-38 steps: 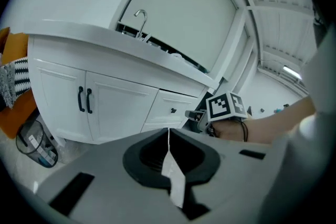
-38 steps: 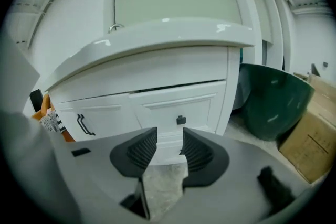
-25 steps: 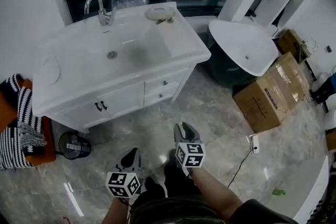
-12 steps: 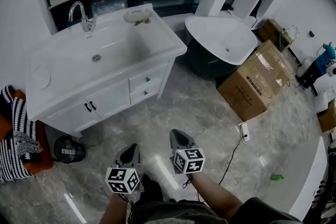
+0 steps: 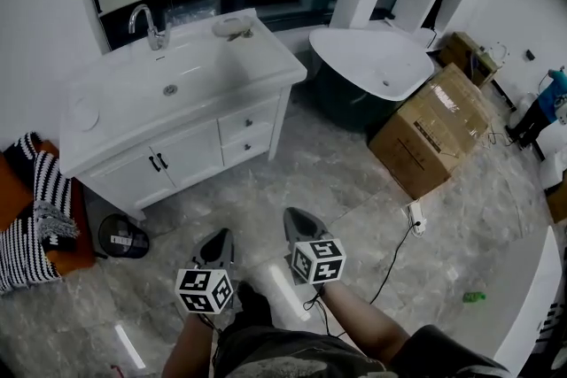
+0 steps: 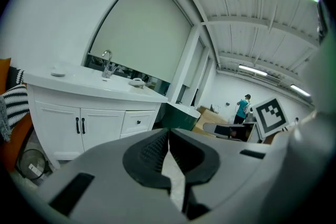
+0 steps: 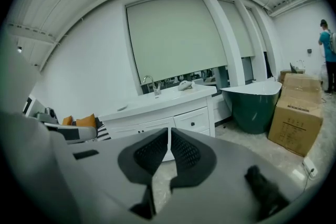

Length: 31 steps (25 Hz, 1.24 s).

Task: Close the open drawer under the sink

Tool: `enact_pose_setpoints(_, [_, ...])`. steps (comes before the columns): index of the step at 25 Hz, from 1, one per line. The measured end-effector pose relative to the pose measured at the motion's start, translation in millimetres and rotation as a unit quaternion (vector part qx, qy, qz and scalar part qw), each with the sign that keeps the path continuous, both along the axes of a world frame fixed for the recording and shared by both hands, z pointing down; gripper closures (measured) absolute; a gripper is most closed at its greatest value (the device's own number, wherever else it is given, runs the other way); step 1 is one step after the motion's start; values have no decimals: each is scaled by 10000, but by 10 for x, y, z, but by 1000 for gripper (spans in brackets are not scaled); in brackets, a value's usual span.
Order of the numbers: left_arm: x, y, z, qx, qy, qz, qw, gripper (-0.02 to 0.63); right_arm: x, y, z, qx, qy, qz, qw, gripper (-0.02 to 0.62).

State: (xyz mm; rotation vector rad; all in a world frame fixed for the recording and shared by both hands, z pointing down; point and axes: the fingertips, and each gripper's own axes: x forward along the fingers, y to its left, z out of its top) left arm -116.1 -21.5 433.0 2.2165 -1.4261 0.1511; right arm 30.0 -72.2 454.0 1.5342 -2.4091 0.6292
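Observation:
The white sink cabinet stands against the far wall, with a basin and a chrome faucet on top. Its two small drawers sit right of the double doors, and both fronts look flush with the cabinet. The upper drawer also shows in both gripper views. Both grippers hang over the floor, well back from the cabinet and pointing toward it. My left gripper is shut and empty. The jaws of my right gripper have just been closing; they are shut with nothing between them.
A dark green bathtub with a white inside stands right of the cabinet, with cardboard boxes beyond it. A power strip and its cord lie on the marble floor. A striped cushion and a round black object sit at left.
Both grippers have drawn back from the cabinet, which now looks farther off. The right gripper's jaws went from open to shut. The left jaws stayed shut.

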Motion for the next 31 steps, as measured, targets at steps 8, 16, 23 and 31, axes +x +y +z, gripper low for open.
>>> enact_pose_setpoints(8, [312, 736, -318, 370, -78, -191, 9991, 589, 282, 694, -205, 263, -50, -176, 9995, 561])
enact_pose_setpoints(16, [569, 1546, -401, 543, -92, -271, 9981, 589, 447, 1494, -232, 344, -56, -350, 9988, 563])
enact_pose_setpoints(23, [701, 2166, -456, 676, -111, -350, 9970, 589, 545, 2179, -252, 425, 18, -497, 9979, 565])
enact_pose_setpoints(31, [815, 2673, -517, 786, -152, -396, 9960, 589, 563, 2678, -281, 525, 56, -632, 9966, 566])
